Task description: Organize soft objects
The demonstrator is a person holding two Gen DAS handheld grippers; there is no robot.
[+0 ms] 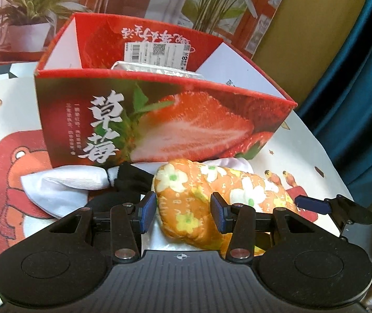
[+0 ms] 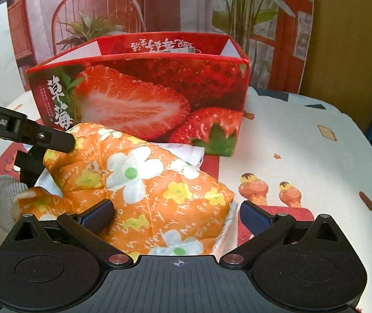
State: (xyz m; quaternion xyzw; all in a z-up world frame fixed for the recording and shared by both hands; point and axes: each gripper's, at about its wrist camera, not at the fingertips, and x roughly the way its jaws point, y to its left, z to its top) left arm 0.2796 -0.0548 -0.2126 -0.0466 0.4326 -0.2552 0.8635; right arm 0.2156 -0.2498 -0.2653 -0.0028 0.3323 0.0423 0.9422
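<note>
**Both tools spread around the orange floral cloth in front of the strawberry box**

Left wrist view: the left tool (image 1: pixel 183 212) stood released, its blue pads (image 1: pixel 148 214) set on either side of one end of the orange floral cloth (image 1: pixel 199 198) without visibly pinching it. The cloth lay bunched on the worktop (image 1: pixel 311 151), which was covered by a cartoon-printed sheet. Just beside the cloth sat a white sock (image 1: pixel 63 185) with a black sock (image 1: pixel 131 180) knotted or tucked against it, both touching the foot of the strawberry box (image 1: pixel 159 120). The box stood upright and open-topped behind the soft things, with a silver packet (image 1: pixel 157 69) and a barcode label (image 1: pixel 157 52) showing inside it. A finger of the right tool (image 1: pixel 313 204) reached in from the right, near the cloth's far end. Potted plants on a printed backdrop (image 1: pixel 29 13) filled the rear.

Right wrist view: the right tool (image 2: pixel 175 215) was also released, jaws wide, with the orange floral cloth (image 2: pixel 144 182) heaped between them and close to the left pad (image 2: pixel 97 215). White fabric (image 2: pixel 186 151) peeked out under the cloth. The left tool (image 2: pixel 37 140) came in from the left edge, its tip touching the cloth's upper corner. A grey sock (image 2: pixel 0 198) lay at the lower left. The strawberry box (image 2: pixel 146 99) stood just behind the cloth.
</note>
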